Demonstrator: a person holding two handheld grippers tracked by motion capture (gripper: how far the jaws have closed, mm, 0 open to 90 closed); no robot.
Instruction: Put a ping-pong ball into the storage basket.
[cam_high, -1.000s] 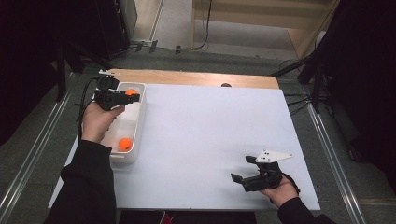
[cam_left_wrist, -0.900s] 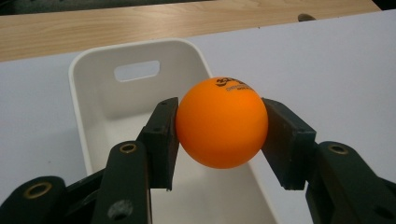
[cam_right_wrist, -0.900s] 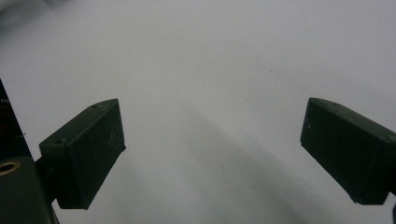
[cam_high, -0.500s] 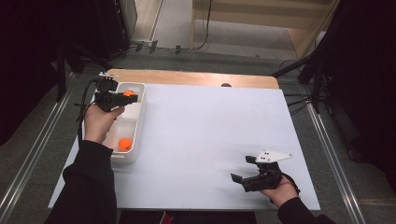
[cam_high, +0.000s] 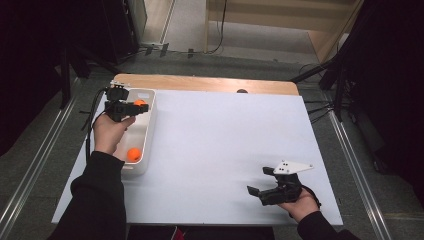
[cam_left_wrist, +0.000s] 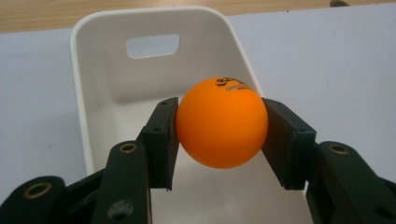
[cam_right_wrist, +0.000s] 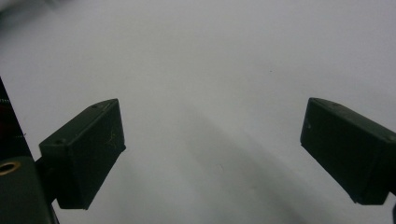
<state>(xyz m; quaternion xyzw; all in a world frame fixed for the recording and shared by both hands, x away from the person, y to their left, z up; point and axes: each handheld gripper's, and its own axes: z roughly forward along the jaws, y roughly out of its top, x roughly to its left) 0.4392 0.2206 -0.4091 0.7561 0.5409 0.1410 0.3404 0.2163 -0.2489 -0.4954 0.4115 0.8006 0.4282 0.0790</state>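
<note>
**Over the bin: ball clamped, release is next**

Over the far end of the white bin (cam_high: 145, 131), high view: left gripper (cam_high: 131, 106) sits above the bin's back half with an orange ball (cam_high: 140, 103) in its jaws. Second ball (cam_high: 132, 154) lies on the bin floor nearer the person, well apart from the held one. Bin stands at the left edge of the white table (cam_high: 220, 145). Right gripper (cam_high: 260, 191) rests low at the near right corner of the table, jaws apart, nothing between them, far from the bin.

Left gripper view: left gripper (cam_left_wrist: 219, 128) jaws pressed on both sides of the ball (cam_left_wrist: 222, 122), a firm clamp across its widest part. Black print shows on top of the ball. Behind and below is the inside of the bin (cam_left_wrist: 105, 88), with the handle slot in its end wall. Ball looks to hang over the bin floor, not touching it, though height is hard to read.

Right gripper view: right gripper (cam_right_wrist: 212, 149) jaws wide apart over bare table (cam_right_wrist: 210, 70), empty.

Step in hand, judged: dropping balls into the bin, this one carried and positioned, not yet let go. Next move calls for opening the left jaws while staying inside the walls; lowering first would cut the bounce, since a light ball could hop out over the rim. Right gripper seems idle.
</note>
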